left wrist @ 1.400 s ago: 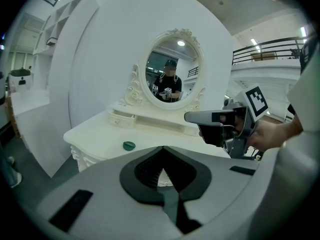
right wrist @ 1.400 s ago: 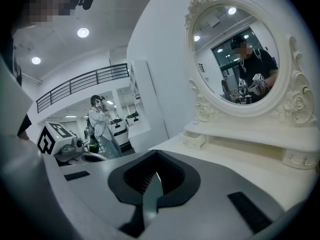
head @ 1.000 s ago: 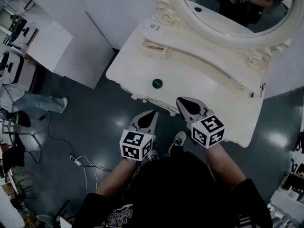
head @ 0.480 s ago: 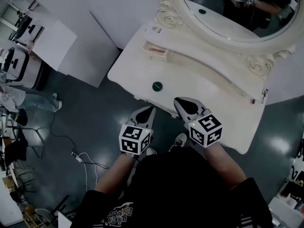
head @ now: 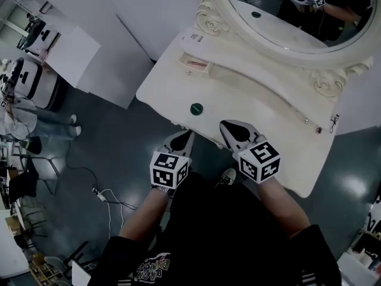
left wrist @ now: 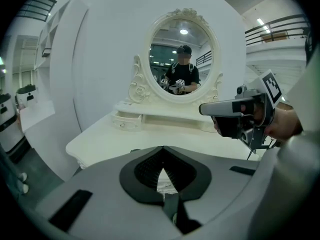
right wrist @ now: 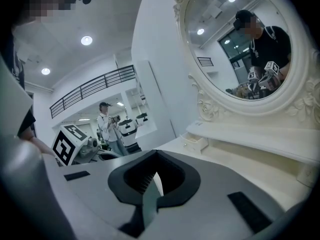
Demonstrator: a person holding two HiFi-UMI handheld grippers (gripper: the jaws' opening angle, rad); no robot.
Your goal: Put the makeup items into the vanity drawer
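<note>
A white vanity table [head: 262, 109] stands under an oval mirror [head: 286, 11]. Its small drawer [head: 196, 63] at the back left is open, with something pinkish inside. A round green makeup item [head: 197, 108] lies on the tabletop near the front. A small dark metal item [head: 332, 123] rests at the table's right end. My left gripper [head: 186, 137] is shut and empty at the table's front edge, just below the green item. My right gripper [head: 229, 127] is shut and empty over the front edge, to the right of it. The drawer [left wrist: 127, 120] also shows in the left gripper view.
A white cabinet [head: 89, 58] stands left of the vanity. A person [head: 41, 118] stands by equipment at the far left. A cable [head: 101, 195] lies on the dark floor. My own shoes [head: 225, 176] show under the table's edge. Another person [right wrist: 106, 121] shows in the right gripper view.
Both grippers have stayed shut and have hardly moved at the front edge. The view has shifted slightly, and the person at the far left has moved a little.
</note>
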